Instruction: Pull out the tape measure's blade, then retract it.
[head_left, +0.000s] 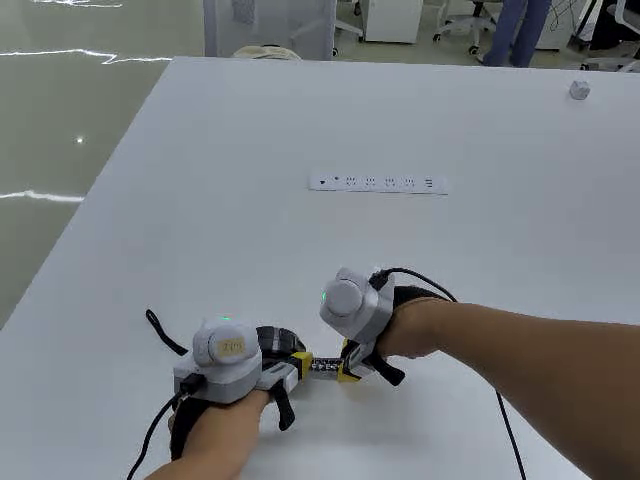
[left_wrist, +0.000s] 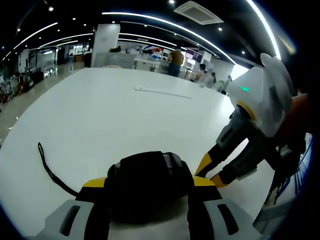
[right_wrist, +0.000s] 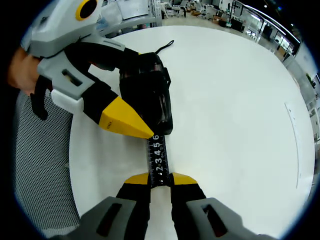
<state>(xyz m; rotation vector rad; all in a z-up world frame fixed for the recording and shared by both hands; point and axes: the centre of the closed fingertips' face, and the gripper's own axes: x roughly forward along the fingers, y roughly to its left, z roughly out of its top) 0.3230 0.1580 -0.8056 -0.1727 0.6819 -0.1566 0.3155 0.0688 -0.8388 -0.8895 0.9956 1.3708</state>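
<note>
Barely started: left gripper (head_left: 287, 366) clamped on tape measure (right_wrist: 149, 92), right gripper (right_wrist: 160, 179) pinching blade (right_wrist: 157, 157) tip, short length out. Next, prob.: draw blade farther right w/ tape measure held steady.

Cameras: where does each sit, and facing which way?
Head view: headset, looking down at the table; both forearms, left hand-held gripper, right hand-held gripper.
Left gripper view: on the left one, facing across the tape measure case in its jaws.
Right gripper view: on the right one, facing along the blade it pinches.
All three share the case.
</note>
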